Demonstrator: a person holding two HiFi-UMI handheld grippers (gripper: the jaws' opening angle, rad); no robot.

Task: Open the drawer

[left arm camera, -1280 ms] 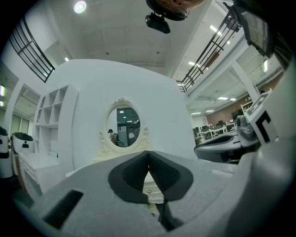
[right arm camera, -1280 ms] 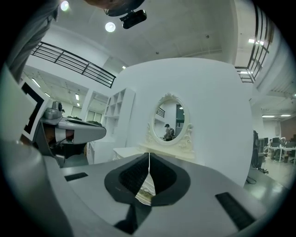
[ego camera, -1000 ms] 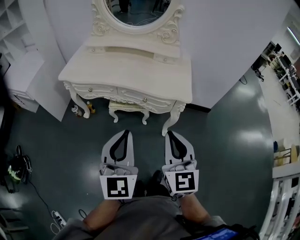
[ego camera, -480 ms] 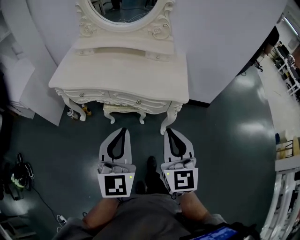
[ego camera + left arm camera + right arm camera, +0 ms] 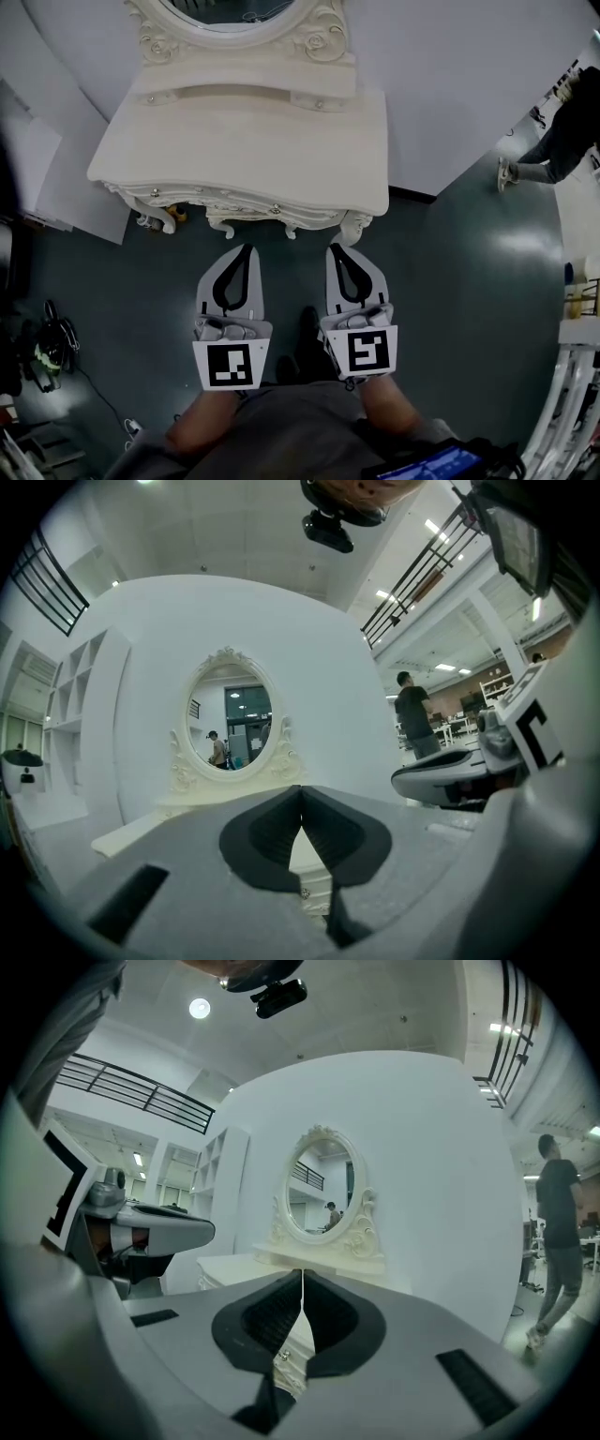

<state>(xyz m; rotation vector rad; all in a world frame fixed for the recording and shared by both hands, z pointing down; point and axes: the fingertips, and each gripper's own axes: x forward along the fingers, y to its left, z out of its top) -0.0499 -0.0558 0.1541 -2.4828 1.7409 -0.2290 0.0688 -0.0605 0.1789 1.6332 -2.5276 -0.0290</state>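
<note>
Left hand-held gripper [image 5: 246,249]: jaws pressed together, empty.
Right hand-held gripper [image 5: 335,248]: likewise closed, empty, alongside.
Drawer [image 5: 217,201]: shut, under the worktop's [image 5: 234,141] front edge, just ahead of both tips.
Mirror [image 5: 234,9]: head view cropped it; gripper views showed its whole oval.

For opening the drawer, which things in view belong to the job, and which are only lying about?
Job:
- cream carved dressing table
- its front drawers with small round knobs
- left gripper and right gripper, both shut

Lying about:
- small bottles on the floor
- black cable bundle
- white power strip
</note>
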